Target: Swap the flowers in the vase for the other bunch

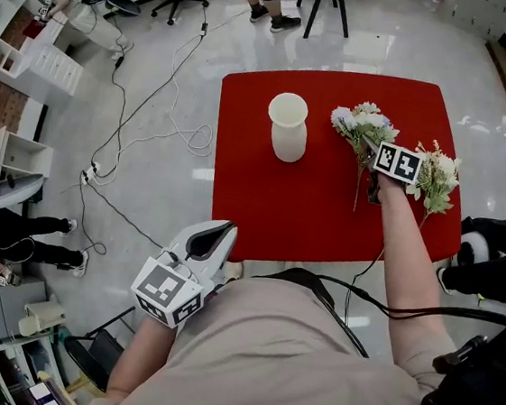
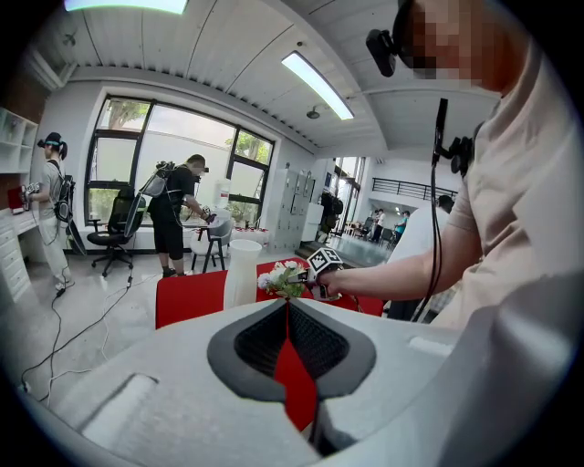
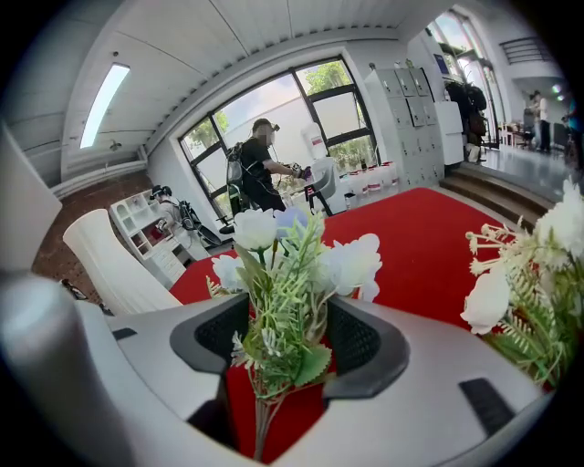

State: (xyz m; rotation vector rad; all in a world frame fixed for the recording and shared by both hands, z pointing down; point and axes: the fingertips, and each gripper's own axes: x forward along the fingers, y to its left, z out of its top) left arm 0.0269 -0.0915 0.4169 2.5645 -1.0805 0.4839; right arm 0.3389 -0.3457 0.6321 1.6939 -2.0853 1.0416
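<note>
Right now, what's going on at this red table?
A person with a hand-held gripper in each hand is swapping flowers. The white vase stands on the red table with no flowers in it. The right hand-held gripper is at one bunch lying on the table, jaws open with the stems between them. The second bunch lies just to its right. The left hand-held gripper is shut, empty, held back near the body.

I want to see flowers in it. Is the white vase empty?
Empty: the vase stands bare, no stems sticking out of its mouth.
</note>
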